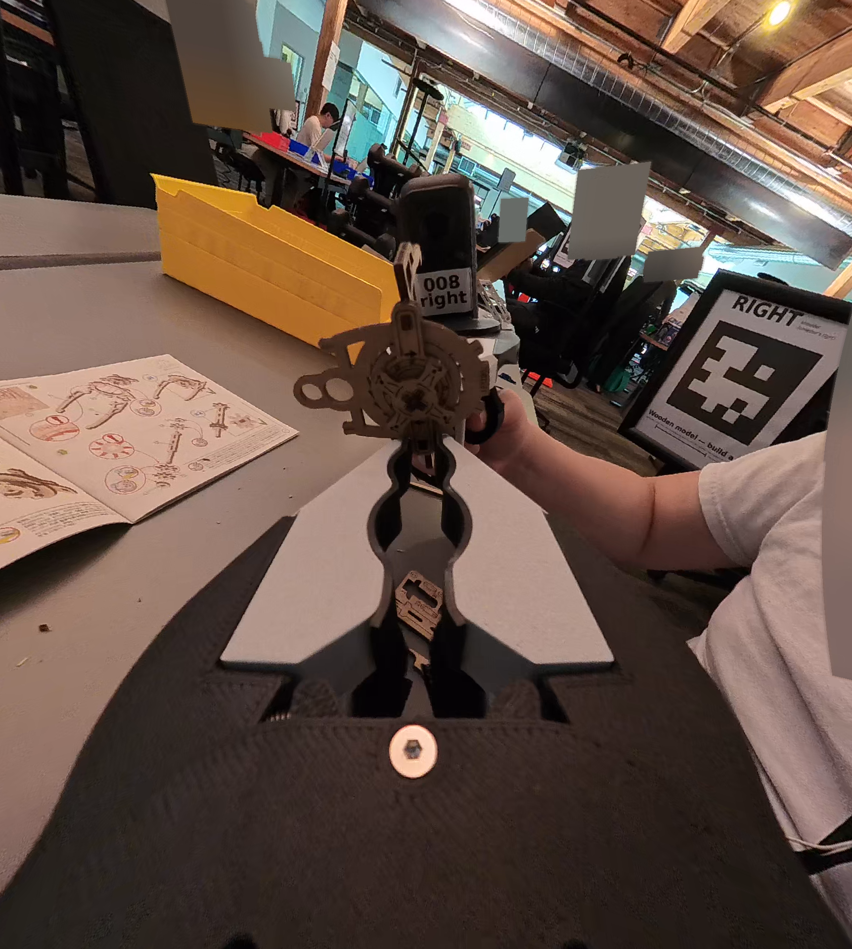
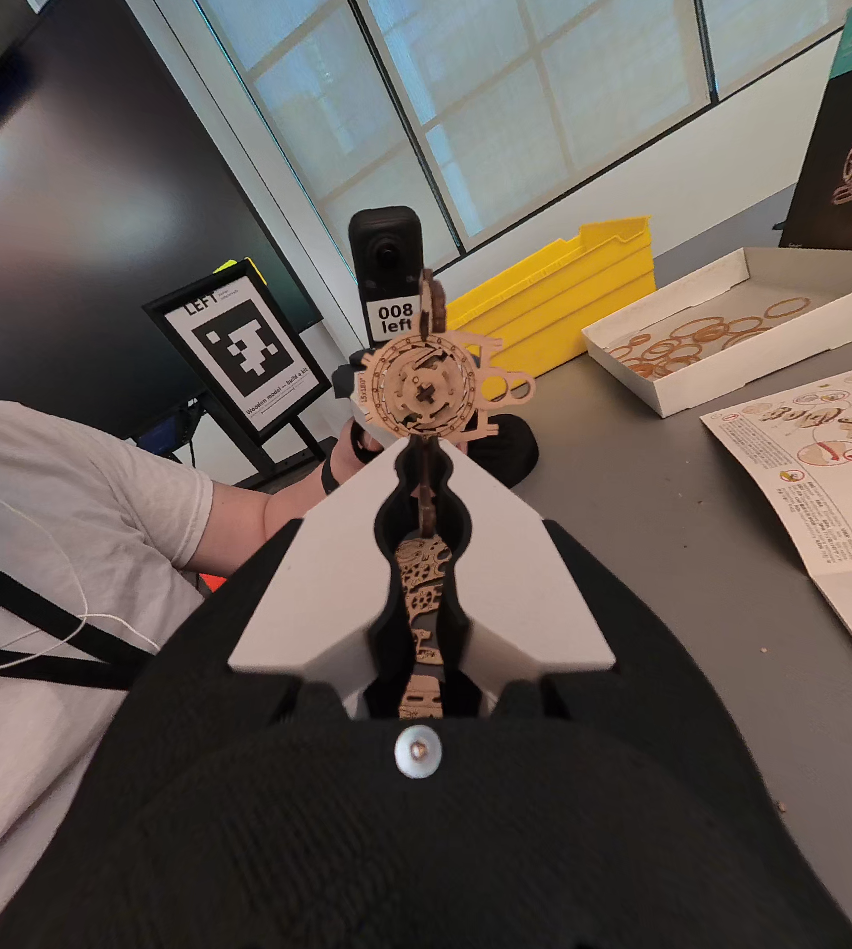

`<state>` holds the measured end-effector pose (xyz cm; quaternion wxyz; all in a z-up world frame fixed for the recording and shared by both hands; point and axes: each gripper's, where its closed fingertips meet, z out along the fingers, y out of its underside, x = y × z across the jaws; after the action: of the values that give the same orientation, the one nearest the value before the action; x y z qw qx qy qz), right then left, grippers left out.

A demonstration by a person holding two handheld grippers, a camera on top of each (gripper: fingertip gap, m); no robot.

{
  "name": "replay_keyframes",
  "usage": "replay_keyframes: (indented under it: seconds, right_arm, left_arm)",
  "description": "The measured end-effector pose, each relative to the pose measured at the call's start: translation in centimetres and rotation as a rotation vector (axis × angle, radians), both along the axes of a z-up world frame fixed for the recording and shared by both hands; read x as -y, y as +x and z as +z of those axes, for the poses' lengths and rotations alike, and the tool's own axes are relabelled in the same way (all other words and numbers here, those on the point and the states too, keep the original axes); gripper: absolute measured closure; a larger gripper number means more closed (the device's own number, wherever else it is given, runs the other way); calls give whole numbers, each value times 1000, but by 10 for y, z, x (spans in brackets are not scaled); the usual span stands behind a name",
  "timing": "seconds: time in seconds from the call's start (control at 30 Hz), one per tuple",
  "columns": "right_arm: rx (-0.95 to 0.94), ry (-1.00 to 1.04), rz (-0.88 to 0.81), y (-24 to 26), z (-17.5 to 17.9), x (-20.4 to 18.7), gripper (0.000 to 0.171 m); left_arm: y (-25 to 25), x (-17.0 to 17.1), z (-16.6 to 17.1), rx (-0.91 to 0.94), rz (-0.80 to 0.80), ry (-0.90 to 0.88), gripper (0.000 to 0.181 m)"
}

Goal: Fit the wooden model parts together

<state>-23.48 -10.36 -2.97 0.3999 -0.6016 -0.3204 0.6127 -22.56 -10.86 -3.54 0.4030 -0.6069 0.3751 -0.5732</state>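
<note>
Breakage threatens the round pale laser-cut wooden gear assembly (image 2: 422,394), pinched edge-on between both closed hand-held grippers, left (image 1: 419,452) and right (image 2: 422,447), above the yellow plastic bin (image 2: 552,303), if they twist apart.

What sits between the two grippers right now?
The round wooden gear assembly, pinched from opposite sides by the left gripper and right gripper; both wrist views show it, nothing else between.

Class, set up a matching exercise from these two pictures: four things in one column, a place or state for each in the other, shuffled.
1. wooden model
2. yellow bin
3. instruction booklet
4. white tray

a. holds wooden rings
b. lying open on the table
c. held in the air between both grippers
d. standing on the table, nothing visible inside

Pairs: 1-c, 2-d, 3-b, 4-a
</note>
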Motion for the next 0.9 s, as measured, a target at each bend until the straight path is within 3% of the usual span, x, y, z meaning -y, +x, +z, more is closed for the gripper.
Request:
replay_keyframes:
  seconds: [0.27, 0.53, 0.9]
  right_arm:
    - [8, 8, -10, -2, -3, -1, 171]
    - [-165, -98, 54, 7, 16, -2, 171]
    - [-174, -108, 63, 4, 14, -2, 171]
  left_arm:
    - [-1, -1, -2, -6, 3, -6, 175]
    - [-4, -3, 11, 25, 42, 43, 166]
    - [-6, -1, 17, 60, 45, 65, 181]
